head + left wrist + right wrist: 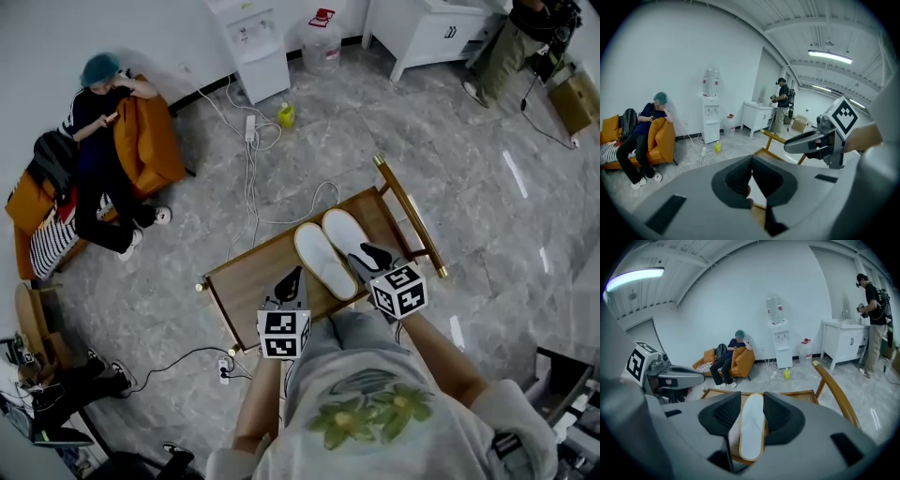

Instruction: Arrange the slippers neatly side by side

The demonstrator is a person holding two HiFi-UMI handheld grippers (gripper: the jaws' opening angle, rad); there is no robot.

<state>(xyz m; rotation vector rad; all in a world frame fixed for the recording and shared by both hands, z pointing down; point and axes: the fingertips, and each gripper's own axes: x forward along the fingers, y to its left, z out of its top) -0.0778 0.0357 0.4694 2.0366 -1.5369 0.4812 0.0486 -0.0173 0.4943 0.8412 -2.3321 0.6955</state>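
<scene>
Two white slippers lie side by side on a low wooden table (pixel 246 281), soles up: the left slipper (pixel 324 261) and the right slipper (pixel 345 232), close together and parallel. My left gripper (pixel 292 278) hovers over the table's near edge, just left of the slippers, its jaws shut with nothing in them (pixel 752 161). My right gripper (pixel 376 256) hangs above the right slipper's heel end. In the right gripper view its jaws (pixel 751 399) stand open, and a slipper (pixel 752 432) shows through the gap, lying below on the wood.
The table has a raised wooden rail (pixel 409 217) on its right side. Cables (pixel 251 159) and a yellow bottle (pixel 286 114) lie on the floor beyond. A person sits on an orange sofa (pixel 150 141) at left; a water dispenser (pixel 255 47) and a white cabinet (pixel 427 33) stand at the back.
</scene>
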